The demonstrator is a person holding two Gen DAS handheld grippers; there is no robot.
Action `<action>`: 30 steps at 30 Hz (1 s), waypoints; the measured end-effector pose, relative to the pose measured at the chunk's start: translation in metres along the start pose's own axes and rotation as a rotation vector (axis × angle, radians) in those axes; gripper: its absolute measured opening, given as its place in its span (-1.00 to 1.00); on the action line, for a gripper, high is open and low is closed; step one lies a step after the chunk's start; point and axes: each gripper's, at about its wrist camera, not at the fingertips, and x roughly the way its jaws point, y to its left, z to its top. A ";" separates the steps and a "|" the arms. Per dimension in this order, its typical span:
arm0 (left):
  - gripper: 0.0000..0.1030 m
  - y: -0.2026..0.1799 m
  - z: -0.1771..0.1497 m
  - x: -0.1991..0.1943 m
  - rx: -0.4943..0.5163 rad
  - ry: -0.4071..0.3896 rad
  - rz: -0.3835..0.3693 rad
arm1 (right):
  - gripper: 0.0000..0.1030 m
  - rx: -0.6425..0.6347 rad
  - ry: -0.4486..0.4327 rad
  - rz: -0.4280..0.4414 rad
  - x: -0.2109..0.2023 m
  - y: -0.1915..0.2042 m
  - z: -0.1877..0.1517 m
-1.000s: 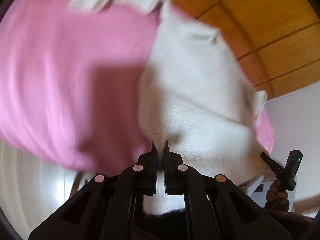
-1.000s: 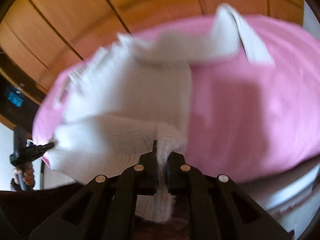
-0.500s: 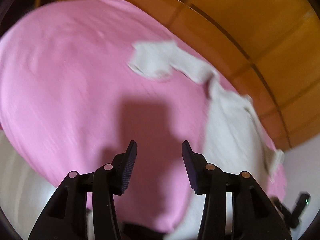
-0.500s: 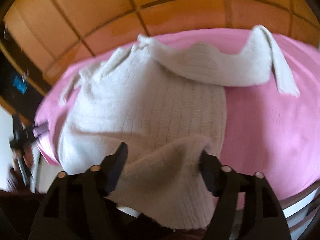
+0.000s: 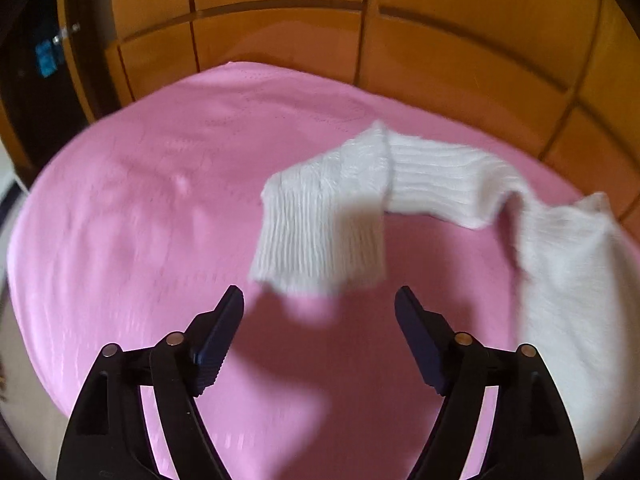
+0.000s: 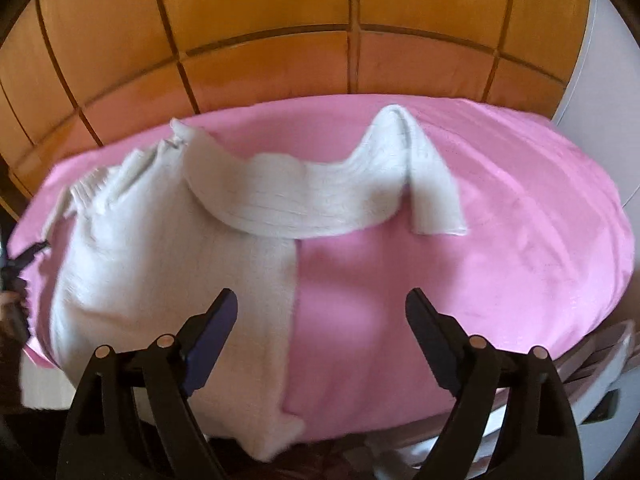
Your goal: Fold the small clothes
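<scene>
White ribbed knit sweater (image 6: 168, 280) — lying flat on pink cloth (image 6: 500, 272), body left, hem over near edge — one sleeve (image 5: 420, 184) stretched right, cuff bent back.

Both views were bright and warm-toned, with soft light that seemed to fall from above and behind the cameras. The black tongs threw blurred grey shadows onto the pink cloth-covered table (image 5: 120, 208) and across the ribbed cuff of the white knitted sweater (image 5: 320, 236). Motion blur smeared the knit's edges. Fisheye distortion bowed the orange wooden panelling (image 6: 260, 12), and dark vignetting filled the corners.
</scene>
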 end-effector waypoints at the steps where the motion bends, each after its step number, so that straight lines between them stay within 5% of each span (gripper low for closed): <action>1: 0.49 -0.002 0.006 0.011 -0.001 0.005 0.023 | 0.67 -0.003 -0.002 0.015 0.004 0.008 0.000; 2: 0.46 -0.002 0.009 0.018 -0.004 0.006 0.042 | 0.67 -0.011 -0.003 0.033 0.009 0.017 0.002; 4: -0.52 0.002 0.020 0.035 -0.013 0.015 0.059 | 0.66 -0.030 -0.003 0.091 0.021 0.035 0.007; 5: -0.62 0.008 0.025 0.036 -0.026 0.012 0.047 | 0.65 -0.046 -0.001 0.120 0.028 0.045 0.011; 8: -0.68 0.039 0.044 0.024 -0.095 -0.040 0.084 | 0.60 -0.109 -0.002 0.186 0.052 0.078 0.025; 13: -0.71 0.136 0.059 -0.002 -0.257 -0.101 0.201 | 0.18 -0.182 -0.001 0.301 0.102 0.135 0.064; 19: -0.71 0.201 0.044 -0.005 -0.349 -0.036 0.192 | 0.03 -0.223 0.032 0.375 0.165 0.202 0.113; 21: -0.71 0.202 0.033 0.002 -0.340 0.006 0.151 | 0.06 -0.252 0.016 0.386 0.179 0.226 0.131; 25: -0.71 0.202 0.013 0.007 -0.360 0.036 0.074 | 0.45 -0.331 -0.026 0.410 0.205 0.275 0.167; 30: -0.71 0.202 -0.004 -0.018 -0.397 0.000 -0.034 | 0.64 -0.525 0.018 0.381 0.251 0.340 0.191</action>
